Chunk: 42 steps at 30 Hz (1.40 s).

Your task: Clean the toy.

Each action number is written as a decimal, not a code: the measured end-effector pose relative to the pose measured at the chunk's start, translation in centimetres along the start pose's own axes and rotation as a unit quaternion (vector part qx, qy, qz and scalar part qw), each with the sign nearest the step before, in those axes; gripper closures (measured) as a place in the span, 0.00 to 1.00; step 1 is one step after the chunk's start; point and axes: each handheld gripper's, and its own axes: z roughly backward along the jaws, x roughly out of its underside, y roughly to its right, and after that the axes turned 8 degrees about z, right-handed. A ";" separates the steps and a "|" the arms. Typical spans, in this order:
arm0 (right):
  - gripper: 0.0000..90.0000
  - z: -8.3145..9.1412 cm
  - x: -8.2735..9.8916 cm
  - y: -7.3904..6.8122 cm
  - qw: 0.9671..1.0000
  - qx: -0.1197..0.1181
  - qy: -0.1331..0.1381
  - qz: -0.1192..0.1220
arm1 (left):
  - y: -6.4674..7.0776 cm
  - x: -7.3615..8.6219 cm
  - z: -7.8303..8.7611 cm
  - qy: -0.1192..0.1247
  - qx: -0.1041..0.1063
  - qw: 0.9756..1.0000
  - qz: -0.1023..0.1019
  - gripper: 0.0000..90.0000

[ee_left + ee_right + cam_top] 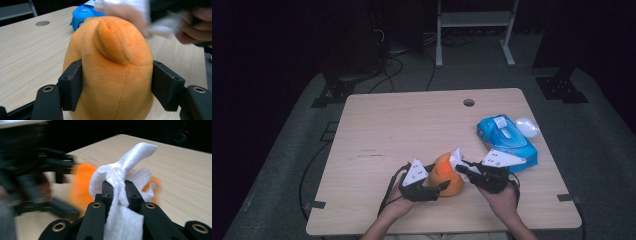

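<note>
Orange plush toy (110,67) stands upright, clamped by left gripper (432,187) fingers; right gripper (464,170) fingers clench a white tissue (120,185) against its top.

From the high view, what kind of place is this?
Probably a lab recording station, not a home: a bare wooden table with a cable hole, black stand bases on grey carpet, cables trailing into a dark room.

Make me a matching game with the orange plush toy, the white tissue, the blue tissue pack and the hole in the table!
Things:
1. orange plush toy
2. white tissue
3. blue tissue pack
4. table hole

Places:
A. near the table's far edge
B. pinched in the right gripper
C. lying flat at the table's right side
D. squeezed between the left gripper jaws

Pairs: 1-D, 2-B, 3-C, 4-A
</note>
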 end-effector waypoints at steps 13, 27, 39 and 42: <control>0.88 -0.4 -1.7 -3.9 0.997 -0.048 0.001 0.063 | 1.1 -0.1 -0.4 0.001 0.000 1.000 -0.018 0.35; 0.89 0.4 -0.7 -1.1 0.999 -0.029 -0.008 0.021 | 0.9 0.1 -0.5 -0.005 0.011 1.000 -0.017 0.28; 0.89 1.0 -0.3 1.0 0.999 -0.021 -0.024 0.005 | 1.8 0.1 -0.9 -0.007 0.016 0.998 -0.061 0.26; 0.89 1.5 -0.7 0.0 0.999 -0.036 -0.019 0.019 | 1.8 0.0 -0.7 -0.003 0.005 0.998 -0.066 0.36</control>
